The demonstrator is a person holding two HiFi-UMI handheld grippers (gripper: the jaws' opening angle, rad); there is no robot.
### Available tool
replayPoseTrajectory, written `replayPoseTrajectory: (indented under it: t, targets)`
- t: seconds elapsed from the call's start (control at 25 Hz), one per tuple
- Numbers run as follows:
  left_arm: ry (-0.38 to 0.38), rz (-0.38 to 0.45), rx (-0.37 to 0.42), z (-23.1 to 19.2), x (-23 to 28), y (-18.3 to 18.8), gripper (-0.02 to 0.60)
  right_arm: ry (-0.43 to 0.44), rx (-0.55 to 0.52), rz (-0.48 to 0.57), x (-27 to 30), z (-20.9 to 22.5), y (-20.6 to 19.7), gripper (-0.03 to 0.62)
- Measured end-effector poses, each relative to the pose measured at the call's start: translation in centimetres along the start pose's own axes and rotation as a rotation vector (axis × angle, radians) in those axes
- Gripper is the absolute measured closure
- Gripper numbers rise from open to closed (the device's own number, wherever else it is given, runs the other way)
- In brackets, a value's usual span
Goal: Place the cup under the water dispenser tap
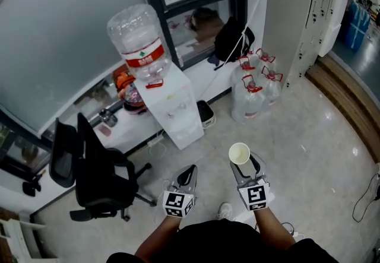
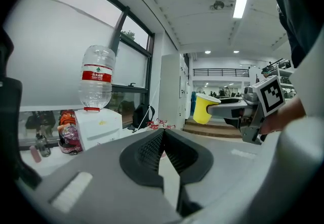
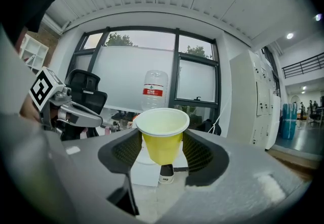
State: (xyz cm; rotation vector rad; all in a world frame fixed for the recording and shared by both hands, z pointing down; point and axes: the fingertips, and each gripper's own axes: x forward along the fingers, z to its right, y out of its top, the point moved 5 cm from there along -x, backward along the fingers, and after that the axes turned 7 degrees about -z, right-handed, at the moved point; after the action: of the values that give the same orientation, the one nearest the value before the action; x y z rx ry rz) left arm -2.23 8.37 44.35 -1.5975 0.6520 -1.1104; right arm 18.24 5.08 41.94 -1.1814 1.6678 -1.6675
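A yellow paper cup (image 3: 162,137) stands upright between the jaws of my right gripper (image 3: 163,148), which is shut on it; the same cup (image 1: 239,152) shows from above, with the right gripper (image 1: 244,165) under it, and the cup (image 2: 204,108) appears at the right of the left gripper view. The white water dispenser (image 1: 172,107) with its clear bottle (image 1: 139,42) stands ahead against the window wall, about a metre away; dispenser (image 3: 152,165), dispenser (image 2: 98,127). My left gripper (image 1: 187,177) (image 2: 162,139) is shut with nothing in it, left of the cup.
A black office chair (image 1: 89,173) stands to the dispenser's left by a low white counter (image 1: 127,128). Several spare water bottles (image 1: 255,86) sit to its right beside a tall white cabinet (image 1: 297,18). A small black bin (image 1: 205,113) stands against the dispenser.
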Motion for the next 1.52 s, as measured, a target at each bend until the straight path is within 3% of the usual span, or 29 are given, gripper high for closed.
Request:
replayPoseTrajectory:
  t: [0.4,0.72,1.52]
  targets:
    - [0.181,0.046,-0.072,-3.7,0.9,1.7,0.565,0.092,0.003,0.015,3.9,2.8,0.1,0.341]
    - [0.192,0.022,-0.067,-6.0,2.9,1.6,0.565,0.152,0.006,-0.005,9.3,1.7,0.4,0.341]
    - [0.249,0.031,-0.151,-20.0,9.4,4.3,0.565,0.237,-0.048,-0.016,26.3,-0.9,6.7,0.341]
